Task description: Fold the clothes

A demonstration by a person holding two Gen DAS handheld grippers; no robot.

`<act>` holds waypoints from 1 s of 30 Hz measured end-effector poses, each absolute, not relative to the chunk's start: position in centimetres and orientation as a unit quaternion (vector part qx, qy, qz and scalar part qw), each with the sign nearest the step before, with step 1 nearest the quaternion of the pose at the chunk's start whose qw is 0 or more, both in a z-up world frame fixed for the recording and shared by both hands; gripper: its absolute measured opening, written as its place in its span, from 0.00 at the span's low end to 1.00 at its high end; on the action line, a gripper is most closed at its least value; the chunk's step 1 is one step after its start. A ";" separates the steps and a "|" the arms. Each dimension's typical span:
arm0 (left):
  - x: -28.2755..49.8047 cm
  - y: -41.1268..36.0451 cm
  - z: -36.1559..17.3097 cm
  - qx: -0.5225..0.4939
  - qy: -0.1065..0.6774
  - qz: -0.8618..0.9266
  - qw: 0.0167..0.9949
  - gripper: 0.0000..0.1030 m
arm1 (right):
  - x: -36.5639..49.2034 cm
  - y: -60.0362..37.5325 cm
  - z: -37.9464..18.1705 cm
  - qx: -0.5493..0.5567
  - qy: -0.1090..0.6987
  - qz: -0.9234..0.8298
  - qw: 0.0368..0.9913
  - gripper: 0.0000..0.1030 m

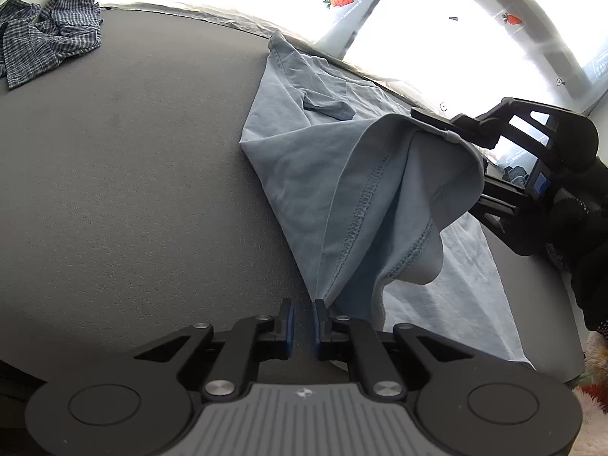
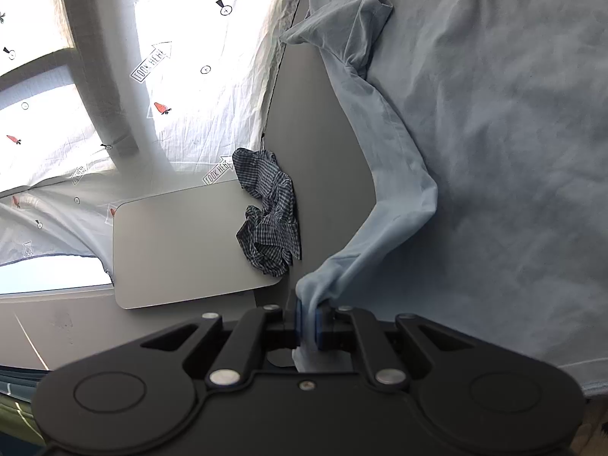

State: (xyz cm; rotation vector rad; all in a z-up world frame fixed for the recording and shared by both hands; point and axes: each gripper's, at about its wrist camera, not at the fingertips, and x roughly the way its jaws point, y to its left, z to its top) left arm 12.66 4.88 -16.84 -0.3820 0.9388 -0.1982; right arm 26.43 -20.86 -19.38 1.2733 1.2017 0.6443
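A light blue shirt [image 1: 304, 159] lies on the dark grey table [image 1: 114, 190], its near hem lifted into a tent. The hem runs taut to a point at the tips of my left gripper [image 1: 304, 309], whose jaws stand almost together and pinch that corner. My right gripper [image 1: 429, 119] holds the hem's other end up at the right. In the right wrist view the right gripper [image 2: 309, 315] is shut on a bunched edge of the shirt [image 2: 494, 152], with cloth filling the gap between its pads. One sleeve [image 2: 342, 19] is folded at the far end.
A crumpled dark checked garment [image 1: 45, 38] lies at the table's far left corner, also seen as the checked garment [image 2: 271, 212] beside a pale grey board [image 2: 182, 243]. A backlit white curtain [image 2: 190, 95] with carrot prints hangs behind the table. A dark gloved hand [image 1: 585, 228] grips the right tool.
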 end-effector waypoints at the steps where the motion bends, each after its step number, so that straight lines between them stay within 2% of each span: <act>1: 12.8 5.0 -17.1 -0.183 0.450 -0.098 0.869 0.13 | 26.4 -20.9 -19.4 0.550 0.517 0.277 0.595 0.07; 7: 14.1 4.0 -18.0 -0.158 0.460 -0.112 0.866 0.19 | 26.5 -21.1 -19.5 0.553 0.518 0.273 0.592 0.07; 16: 14.9 2.6 -18.1 -0.141 0.461 -0.131 0.866 0.33 | 26.8 -22.2 -19.6 0.566 0.509 0.255 0.596 0.07; 26: 15.4 3.3 -18.7 -0.179 0.476 -0.109 0.854 0.35 | 26.8 -22.6 -20.1 0.566 0.515 0.246 0.595 0.07; 30: 14.9 4.2 -17.5 -0.190 0.455 -0.101 0.864 0.36 | 26.8 -22.0 -20.1 0.563 0.521 0.253 0.590 0.07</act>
